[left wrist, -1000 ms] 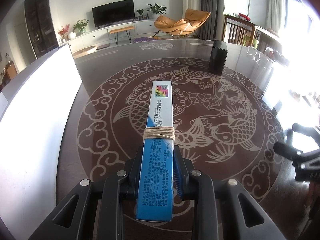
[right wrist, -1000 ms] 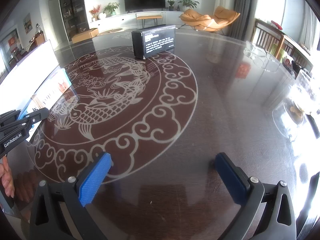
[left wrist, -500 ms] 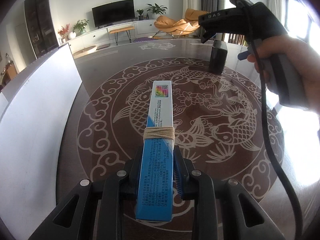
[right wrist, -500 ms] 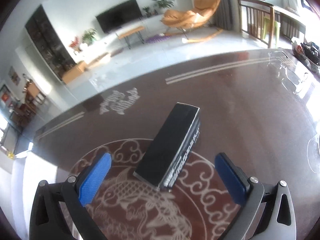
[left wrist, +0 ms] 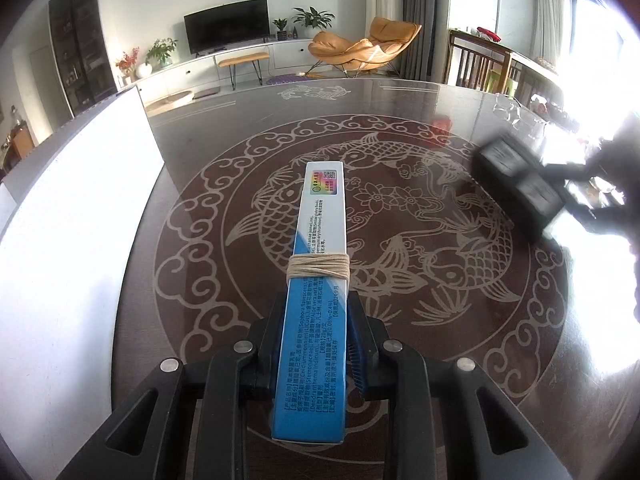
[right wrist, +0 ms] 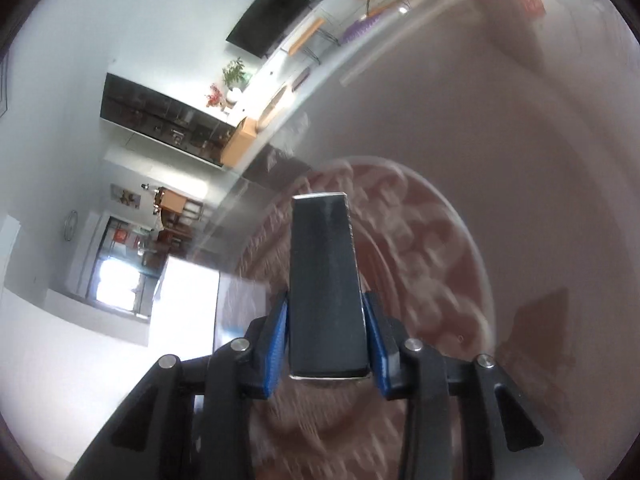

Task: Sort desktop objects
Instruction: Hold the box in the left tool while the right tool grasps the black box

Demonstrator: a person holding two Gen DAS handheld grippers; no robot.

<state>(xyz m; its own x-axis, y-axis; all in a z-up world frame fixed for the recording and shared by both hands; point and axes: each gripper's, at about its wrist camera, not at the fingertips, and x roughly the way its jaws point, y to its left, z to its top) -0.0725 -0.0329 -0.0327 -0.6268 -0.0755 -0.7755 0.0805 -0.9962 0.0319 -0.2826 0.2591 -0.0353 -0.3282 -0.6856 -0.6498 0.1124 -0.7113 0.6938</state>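
A long blue and white box [left wrist: 320,280] with a twine band around its middle sticks forward out of my left gripper [left wrist: 316,312], which is shut on its sides above the dark table [left wrist: 400,120]. The black box [right wrist: 326,280] stands between the blue pads [right wrist: 280,332] of my right gripper [right wrist: 325,304]. Its jaws are closing and the pads press on the box's sides. The right wrist view is tilted and blurred. In the left wrist view the black box [left wrist: 516,176] hangs blurred at the right, off the table, in the right gripper [left wrist: 568,188].
The round table carries a pale fish and cloud pattern [left wrist: 360,232]. A tall white panel [left wrist: 80,220] stands along its left side. Bright glare washes out the right edge. Beyond the table lie a living room with a television and an orange chair [left wrist: 360,48].
My right gripper swung over the black box, closed on it, took it off its spot at the table's far right and rolled over. The left gripper and its box stayed put.
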